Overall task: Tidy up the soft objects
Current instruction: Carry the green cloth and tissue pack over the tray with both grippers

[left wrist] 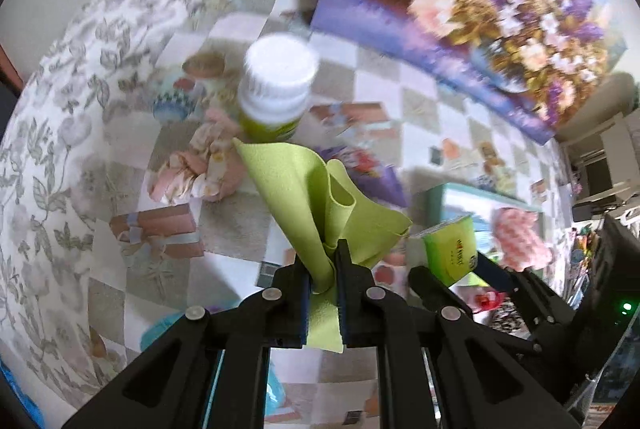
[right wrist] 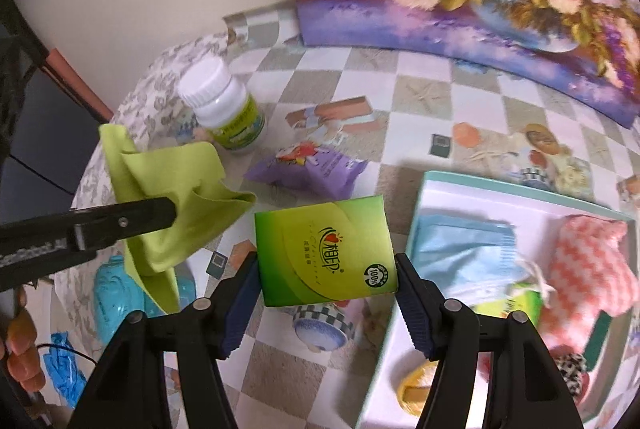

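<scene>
A green cloth (left wrist: 320,197) is pinched tight in the closed left gripper (left wrist: 323,269) and is held above the checked tablecloth (left wrist: 380,89), near a white bottle (left wrist: 276,85). A green tissue pack (right wrist: 326,253) is clamped between the wide-set fingers of the right gripper (right wrist: 326,289), just beside the tray (right wrist: 424,197).

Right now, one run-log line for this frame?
left gripper: shut on green cloth | right gripper: shut on tissue pack | both lifted | box: not yet reached
</scene>
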The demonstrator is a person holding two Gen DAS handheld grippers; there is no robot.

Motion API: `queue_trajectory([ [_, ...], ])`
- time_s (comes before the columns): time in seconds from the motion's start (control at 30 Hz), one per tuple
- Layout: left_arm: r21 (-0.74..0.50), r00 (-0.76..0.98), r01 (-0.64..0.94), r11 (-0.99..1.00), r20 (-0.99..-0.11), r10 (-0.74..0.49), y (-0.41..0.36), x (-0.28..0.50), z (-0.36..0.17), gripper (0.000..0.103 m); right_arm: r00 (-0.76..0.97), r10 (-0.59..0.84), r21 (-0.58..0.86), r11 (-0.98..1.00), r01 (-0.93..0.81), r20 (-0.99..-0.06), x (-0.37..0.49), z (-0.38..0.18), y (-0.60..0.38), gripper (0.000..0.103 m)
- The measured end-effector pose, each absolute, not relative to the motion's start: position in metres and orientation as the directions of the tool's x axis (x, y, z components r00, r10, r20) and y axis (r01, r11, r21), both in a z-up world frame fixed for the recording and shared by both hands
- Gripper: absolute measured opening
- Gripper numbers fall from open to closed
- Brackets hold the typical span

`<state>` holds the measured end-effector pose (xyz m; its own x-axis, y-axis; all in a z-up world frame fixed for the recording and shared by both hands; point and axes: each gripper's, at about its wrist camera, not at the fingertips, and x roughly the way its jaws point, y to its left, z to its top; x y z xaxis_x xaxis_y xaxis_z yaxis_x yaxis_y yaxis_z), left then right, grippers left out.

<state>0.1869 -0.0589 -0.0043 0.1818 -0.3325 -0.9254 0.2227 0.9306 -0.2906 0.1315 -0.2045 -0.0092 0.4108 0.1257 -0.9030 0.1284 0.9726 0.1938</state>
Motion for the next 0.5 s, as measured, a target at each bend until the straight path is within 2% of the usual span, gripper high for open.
queue_trajectory([
  [0.27, -0.31, 0.292, 0.273, 0.911, -0.875, -0.386, -0.075, 0.162, 0.044, 0.011, 0.45, 0.034, 0.137, 0.97, 0.199, -0.893, 0.101, 0.02, -0.238, 0.068],
  [0.5, -0.352, 0.292, 0.333, 0.875, -0.843, -0.451, -0.124, 0.13, 0.053, 0.011, 0.464, -0.044, 0.1, 0.954, 0.282, -0.885, 0.068, 0.037, -0.28, 0.068],
])
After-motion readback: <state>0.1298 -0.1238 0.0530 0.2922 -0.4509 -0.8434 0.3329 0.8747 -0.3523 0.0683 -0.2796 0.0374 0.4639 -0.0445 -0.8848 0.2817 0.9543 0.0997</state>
